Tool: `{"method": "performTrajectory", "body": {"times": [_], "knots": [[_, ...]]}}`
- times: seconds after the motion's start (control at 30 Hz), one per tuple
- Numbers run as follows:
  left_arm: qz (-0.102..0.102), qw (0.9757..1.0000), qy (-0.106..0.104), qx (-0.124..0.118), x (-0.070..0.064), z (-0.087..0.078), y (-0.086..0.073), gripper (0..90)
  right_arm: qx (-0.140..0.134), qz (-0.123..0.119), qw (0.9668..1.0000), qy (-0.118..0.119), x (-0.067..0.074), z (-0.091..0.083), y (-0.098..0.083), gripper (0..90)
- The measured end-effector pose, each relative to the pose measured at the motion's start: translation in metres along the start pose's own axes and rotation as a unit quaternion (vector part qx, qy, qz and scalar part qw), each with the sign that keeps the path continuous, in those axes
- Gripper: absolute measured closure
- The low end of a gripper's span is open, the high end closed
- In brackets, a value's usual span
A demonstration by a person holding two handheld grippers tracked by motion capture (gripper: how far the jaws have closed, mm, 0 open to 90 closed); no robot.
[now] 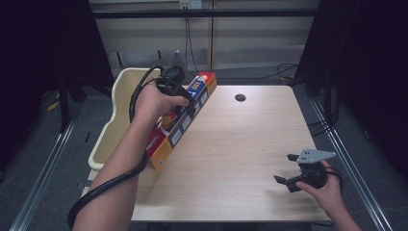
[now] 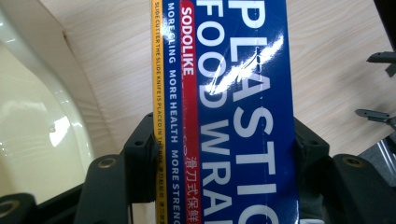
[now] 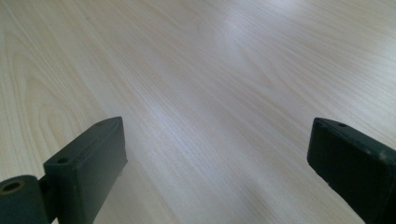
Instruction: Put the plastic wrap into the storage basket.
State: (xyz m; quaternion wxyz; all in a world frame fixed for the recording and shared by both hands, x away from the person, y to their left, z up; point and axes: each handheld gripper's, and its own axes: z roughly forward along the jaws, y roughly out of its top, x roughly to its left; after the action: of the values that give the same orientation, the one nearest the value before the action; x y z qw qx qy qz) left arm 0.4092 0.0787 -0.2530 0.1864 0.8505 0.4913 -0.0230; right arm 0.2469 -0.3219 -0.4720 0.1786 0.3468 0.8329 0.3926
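A long box of plastic food wrap (image 1: 179,122), blue, red and orange, hangs tilted above the table's left edge with its near end low. My left gripper (image 1: 188,102) is shut on its upper half. In the left gripper view the two black jaws press on both sides of the box (image 2: 243,93), whose blue face reads "PLASTIC FOOD WRAP". My right gripper (image 1: 285,168) rests low over the table's near right corner, open with nothing between its jaws. In the right gripper view my right gripper (image 3: 217,140) has only bare wood in front of it.
A cream plastic bin (image 1: 121,86) stands against the light wooden table (image 1: 240,144) at its left side, just beside the box; its glossy wall (image 2: 32,116) shows in the left gripper view. A round cable hole (image 1: 240,97) sits near the table's far edge.
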Motion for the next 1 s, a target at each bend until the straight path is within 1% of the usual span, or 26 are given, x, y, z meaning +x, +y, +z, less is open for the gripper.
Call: {"method": "performTrajectory", "body": {"times": [0.03,0.07,0.1,0.13,0.17,0.23,0.27,0.3,0.33,0.4,0.47,0.5,0.53,0.57,0.63,0.67,0.7,0.73,0.77,0.8,0.87,0.9,0.93,1.0], "knots": [[0.000,1.0000,-0.003,0.000,0.001,-0.002,0.000,40.5,0.002,0.002,1.0000,0.003,0.000,0.000,0.000,4.6],[-0.004,1.0000,-0.001,-0.002,0.001,-0.003,0.000,40.5,0.003,0.000,1.0000,-0.001,0.000,0.001,0.000,4.6],[0.002,1.0000,0.001,0.002,0.002,-0.006,-0.001,40.5,0.003,0.000,1.0000,-0.001,0.000,0.001,0.000,4.6],[0.000,1.0000,0.004,0.000,0.003,-0.007,-0.001,40.5,0.003,0.000,1.0000,0.000,0.000,0.001,0.000,4.6],[0.000,1.0000,0.003,0.001,0.004,-0.009,-0.001,40.5,0.002,0.000,1.0000,0.000,0.000,0.001,0.000,4.7],[-0.011,0.9999,0.004,-0.007,0.005,-0.012,-0.001,40.5,0.002,0.001,1.0000,-0.001,0.000,0.000,0.000,4.6],[-0.009,0.9999,0.008,-0.006,0.006,-0.014,-0.001,40.5,0.002,0.002,1.0000,0.003,0.000,0.000,0.000,4.6],[-0.014,0.9998,0.007,-0.008,0.006,-0.016,-0.002,40.6,0.002,0.002,1.0000,0.002,0.000,0.000,0.000,4.7],[-0.014,0.9999,0.007,-0.005,0.008,-0.017,-0.002,40.6,0.003,0.002,1.0000,0.003,0.000,0.000,0.000,4.6],[-0.015,0.9998,0.011,-0.007,0.010,-0.019,-0.003,40.6,0.002,0.002,1.0000,0.003,0.000,0.000,0.000,4.6],[-0.022,0.9996,0.011,-0.009,0.011,-0.020,-0.003,40.6,0.002,0.001,1.0000,0.002,0.000,0.000,0.000,4.6],[-0.017,0.9997,0.016,-0.006,0.012,-0.022,-0.003,40.6,0.003,0.002,1.0000,0.002,0.000,0.000,0.000,4.7],[-0.022,0.9996,0.016,-0.007,0.012,-0.022,-0.004,40.6,0.003,0.001,1.0000,-0.001,0.000,0.000,0.000,4.6],[-0.021,0.9995,0.020,-0.008,0.014,-0.023,-0.004,40.6,0.003,0.000,1.0000,-0.002,0.000,0.000,0.000,4.6],[-0.024,0.9995,0.021,-0.005,0.016,-0.026,-0.005,40.6,0.003,0.002,1.0000,0.001,0.001,0.000,0.000,4.6],[-0.022,0.9994,0.024,-0.006,0.017,-0.027,-0.005,40.6,0.002,0.001,1.0000,-0.002,0.000,0.000,0.000,4.7],[-0.031,0.9993,0.020,-0.009,0.018,-0.028,-0.005,40.6,0.002,0.001,1.0000,-0.001,0.000,0.000,0.000,4.6],[-0.028,0.9993,0.024,-0.009,0.019,-0.029,-0.006,40.6,0.002,0.001,1.0000,-0.001,0.000,0.000,0.000,4.6],[-0.030,0.9992,0.024,-0.013,0.020,-0.030,-0.006,40.6,0.003,0.000,1.0000,-0.001,0.000,0.001,0.000,4.7],[-0.035,0.9990,0.025,-0.014,0.022,-0.032,-0.007,40.6,0.003,0.000,1.0000,-0.001,0.000,0.001,0.000,4.7],[-0.032,0.9990,0.028,-0.010,0.024,-0.034,-0.008,40.6,0.002,0.000,1.0000,-0.001,0.000,0.001,0.000,4.7],[-0.037,0.9988,0.029,-0.014,0.024,-0.034,-0.008,40.6,0.002,0.000,1.0000,-0.001,0.000,0.001,0.000,4.7],[-0.037,0.9988,0.030,-0.010,0.026,-0.036,-0.008,40.6,0.003,0.000,1.0000,-0.002,0.001,0.001,0.000,4.7],[-0.042,0.9985,0.031,-0.014,0.028,-0.037,-0.009,40.6,0.004,0.002,1.0000,0.001,0.001,0.001,0.000,4.7]]}}
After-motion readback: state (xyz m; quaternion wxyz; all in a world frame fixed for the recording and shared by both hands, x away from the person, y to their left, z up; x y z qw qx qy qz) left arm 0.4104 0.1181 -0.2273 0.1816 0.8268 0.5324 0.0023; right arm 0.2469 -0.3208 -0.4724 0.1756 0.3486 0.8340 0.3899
